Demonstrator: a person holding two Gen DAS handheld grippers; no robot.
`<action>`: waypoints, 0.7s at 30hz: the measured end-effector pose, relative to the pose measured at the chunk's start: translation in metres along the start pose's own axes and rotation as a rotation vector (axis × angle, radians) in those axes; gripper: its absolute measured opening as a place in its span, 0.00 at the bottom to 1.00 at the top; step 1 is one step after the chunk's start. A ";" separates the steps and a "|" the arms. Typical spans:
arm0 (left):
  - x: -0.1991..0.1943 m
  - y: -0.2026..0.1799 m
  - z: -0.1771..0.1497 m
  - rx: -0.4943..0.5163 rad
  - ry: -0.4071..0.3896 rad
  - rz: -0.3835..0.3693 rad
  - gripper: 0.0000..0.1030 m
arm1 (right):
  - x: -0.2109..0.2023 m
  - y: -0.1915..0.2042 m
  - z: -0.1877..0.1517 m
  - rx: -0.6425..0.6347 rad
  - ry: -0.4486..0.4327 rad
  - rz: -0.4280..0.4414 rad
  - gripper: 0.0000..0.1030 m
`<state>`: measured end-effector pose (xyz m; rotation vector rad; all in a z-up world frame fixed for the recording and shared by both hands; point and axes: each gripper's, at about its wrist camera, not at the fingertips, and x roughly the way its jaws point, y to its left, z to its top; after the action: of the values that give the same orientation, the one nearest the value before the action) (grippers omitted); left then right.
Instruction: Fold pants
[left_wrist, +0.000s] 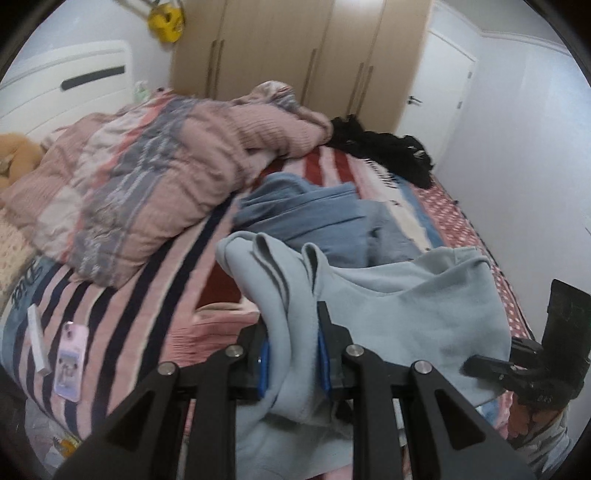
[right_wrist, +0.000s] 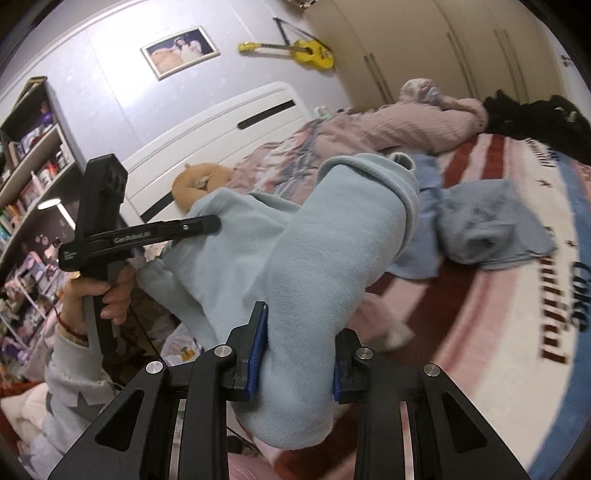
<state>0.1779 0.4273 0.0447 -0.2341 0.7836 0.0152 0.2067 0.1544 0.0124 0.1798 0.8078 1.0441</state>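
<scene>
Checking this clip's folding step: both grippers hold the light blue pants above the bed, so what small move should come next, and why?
Probably carry the light blue pants forward and lower them onto the bare striped blanket. The left gripper and right gripper each pinch bunched fabric, which hangs slack between them off the bed, so it needs a flat surface. Steer clear of the darker blue garment.

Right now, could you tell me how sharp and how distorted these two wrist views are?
Left wrist view: the bed and quilt are motion-smeared, the left gripper sharper. Right wrist view: the pants are fairly crisp, the blanket lettering streaked. Both show fisheye bending and dark corners.
</scene>
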 end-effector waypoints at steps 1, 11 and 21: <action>0.005 0.013 -0.001 -0.012 0.006 0.007 0.17 | 0.012 0.003 0.001 0.001 0.011 0.003 0.22; 0.047 0.070 -0.017 -0.100 0.057 0.015 0.17 | 0.088 -0.002 -0.004 0.024 0.097 -0.013 0.22; 0.096 0.097 -0.053 -0.146 0.167 0.023 0.26 | 0.106 -0.033 -0.034 0.066 0.155 -0.063 0.22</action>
<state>0.1997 0.5037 -0.0788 -0.3678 0.9524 0.0759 0.2337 0.2168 -0.0818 0.1302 0.9827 0.9813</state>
